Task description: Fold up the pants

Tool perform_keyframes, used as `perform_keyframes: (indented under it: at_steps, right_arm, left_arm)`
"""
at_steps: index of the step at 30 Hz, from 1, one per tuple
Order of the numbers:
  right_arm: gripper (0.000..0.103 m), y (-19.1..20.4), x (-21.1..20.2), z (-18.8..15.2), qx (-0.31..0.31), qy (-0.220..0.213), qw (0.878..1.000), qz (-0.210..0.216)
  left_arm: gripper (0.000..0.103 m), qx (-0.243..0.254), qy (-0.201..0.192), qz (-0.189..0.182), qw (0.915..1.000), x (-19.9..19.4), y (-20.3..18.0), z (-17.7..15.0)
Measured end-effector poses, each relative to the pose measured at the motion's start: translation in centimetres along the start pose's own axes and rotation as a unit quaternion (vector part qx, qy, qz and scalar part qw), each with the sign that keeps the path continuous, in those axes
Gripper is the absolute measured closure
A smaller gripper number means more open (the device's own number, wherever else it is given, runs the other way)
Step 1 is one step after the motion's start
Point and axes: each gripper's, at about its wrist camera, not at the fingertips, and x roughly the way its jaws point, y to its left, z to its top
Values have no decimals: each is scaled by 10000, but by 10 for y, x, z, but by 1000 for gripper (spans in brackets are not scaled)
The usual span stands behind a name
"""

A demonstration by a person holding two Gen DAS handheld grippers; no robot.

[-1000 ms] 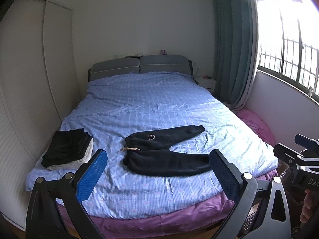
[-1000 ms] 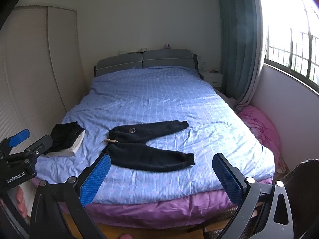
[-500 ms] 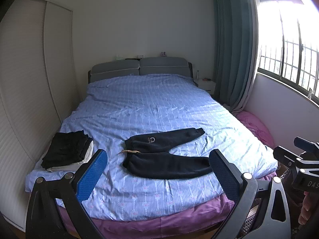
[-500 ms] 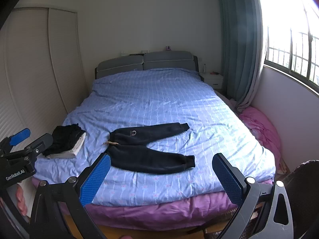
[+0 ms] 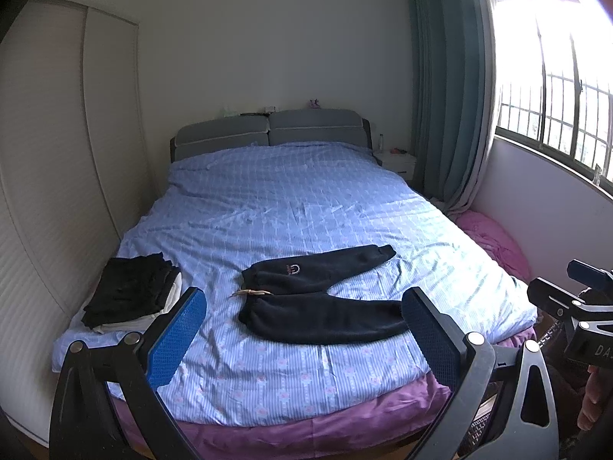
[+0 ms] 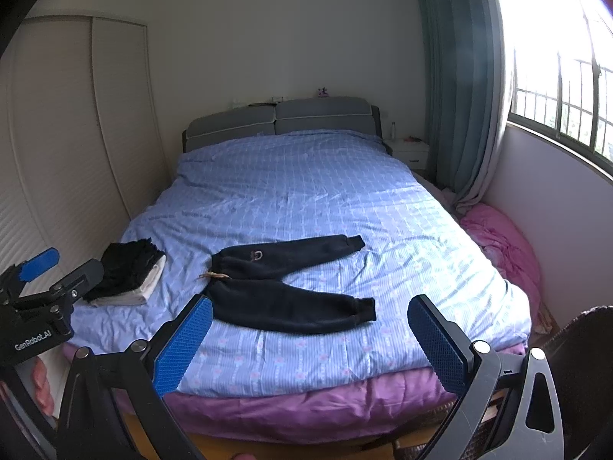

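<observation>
Am holding left claw (image 5: pixel 302 339) level at foot of bed (image 5: pixel 268 375), fingers spread wide, gripping nothing. Right claw (image 6: pixel 310 341) sitting same way beside it, fingers also wide apart, empty, aiming toward headboard (image 6: pixel 279 119). Pants (image 5: pixel 318 295) lying unfolded on blue cover near foot edge, waistband to left, legs splayed rightward, well clear of both claws. Am seeing stack of folded clothes (image 5: pixel 132 293) resting at bed's left edge.
</observation>
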Motion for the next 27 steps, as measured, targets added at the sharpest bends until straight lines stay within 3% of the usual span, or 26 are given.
perform_keyframes:
  at_steps: [18, 27]
  right_arm:
    - [0, -1, 9, -1, -50, 81, 9999, 53]
    - [0, 0, 29, -4, -96, 279, 9995, 117]
  left_arm:
    - [0, -35, 26, 22, 10000, 2, -2, 0]
    - [0, -82, 258, 287, 9992, 20, 3, -7]
